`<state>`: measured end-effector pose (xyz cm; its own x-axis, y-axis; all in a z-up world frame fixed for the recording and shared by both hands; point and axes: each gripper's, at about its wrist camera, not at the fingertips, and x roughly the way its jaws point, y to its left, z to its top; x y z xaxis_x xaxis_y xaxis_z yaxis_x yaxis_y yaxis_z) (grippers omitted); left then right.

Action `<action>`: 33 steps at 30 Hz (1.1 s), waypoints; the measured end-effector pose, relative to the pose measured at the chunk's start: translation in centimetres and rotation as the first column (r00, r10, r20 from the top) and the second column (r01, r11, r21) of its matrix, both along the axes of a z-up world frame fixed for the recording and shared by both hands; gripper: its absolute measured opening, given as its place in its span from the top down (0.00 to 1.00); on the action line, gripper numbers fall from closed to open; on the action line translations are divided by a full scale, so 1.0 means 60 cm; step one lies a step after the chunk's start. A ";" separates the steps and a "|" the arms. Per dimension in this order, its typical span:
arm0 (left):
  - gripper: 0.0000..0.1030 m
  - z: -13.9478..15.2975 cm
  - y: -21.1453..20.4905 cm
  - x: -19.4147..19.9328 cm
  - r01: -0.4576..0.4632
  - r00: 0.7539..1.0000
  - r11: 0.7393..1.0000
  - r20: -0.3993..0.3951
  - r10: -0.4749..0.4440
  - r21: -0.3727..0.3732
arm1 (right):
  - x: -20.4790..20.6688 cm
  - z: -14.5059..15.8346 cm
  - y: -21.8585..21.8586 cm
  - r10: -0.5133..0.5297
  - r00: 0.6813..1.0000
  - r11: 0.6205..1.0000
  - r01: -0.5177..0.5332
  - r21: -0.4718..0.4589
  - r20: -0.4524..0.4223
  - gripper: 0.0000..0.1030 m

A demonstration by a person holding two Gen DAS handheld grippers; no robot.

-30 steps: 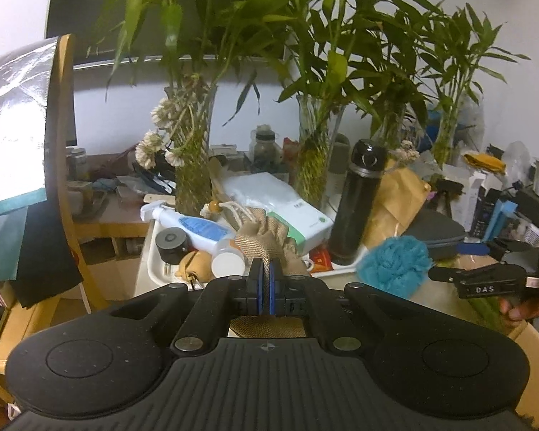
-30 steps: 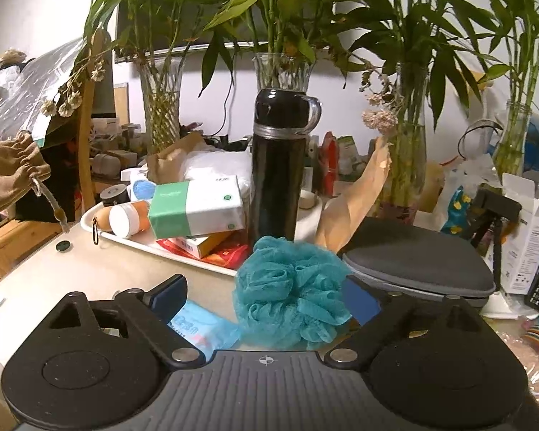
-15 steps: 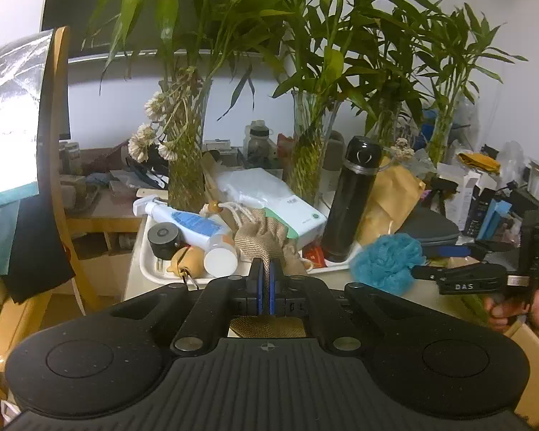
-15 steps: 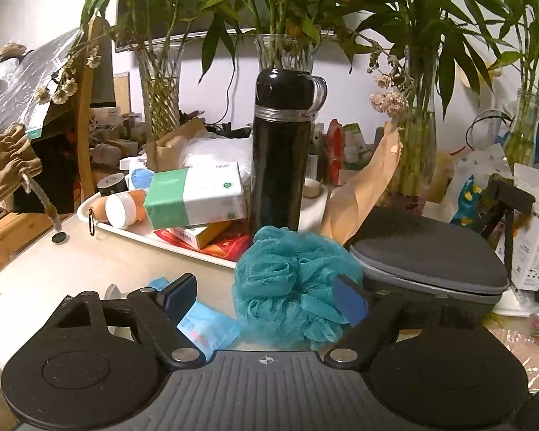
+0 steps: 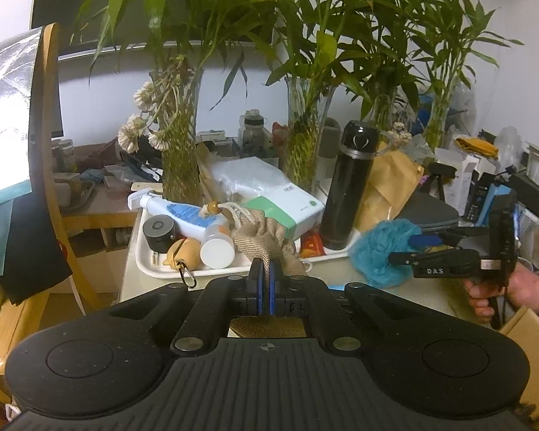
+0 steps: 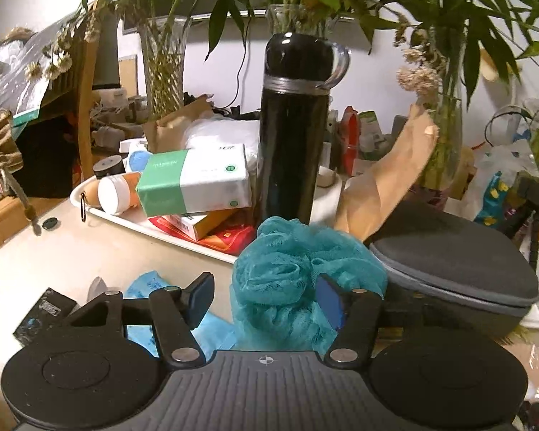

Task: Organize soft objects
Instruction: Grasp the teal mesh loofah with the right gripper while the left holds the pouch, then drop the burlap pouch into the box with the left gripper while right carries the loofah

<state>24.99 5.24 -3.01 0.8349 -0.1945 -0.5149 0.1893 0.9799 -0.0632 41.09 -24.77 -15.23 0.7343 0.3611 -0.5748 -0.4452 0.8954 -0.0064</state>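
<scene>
Tan burlap drawstring pouch is clamped in left gripper, lower half hidden. Right gripper is spread around teal mesh bath pouf; contact unclear.

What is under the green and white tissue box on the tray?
The tissue box rests on an orange-white carton and red packets. What lies further beneath in the white tray is covered.

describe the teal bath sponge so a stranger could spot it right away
Find the tall black flask standing at the end of the white tray. The sponge sits on the table just in front of it, beside a grey zip case. It is the only fluffy teal mesh ball there.
</scene>
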 end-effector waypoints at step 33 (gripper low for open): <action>0.96 0.010 -0.003 -0.007 -0.012 0.999 1.000 0.043 0.011 0.020 | -0.032 0.089 -0.060 -0.087 0.996 0.994 0.086 0.063 0.014 0.97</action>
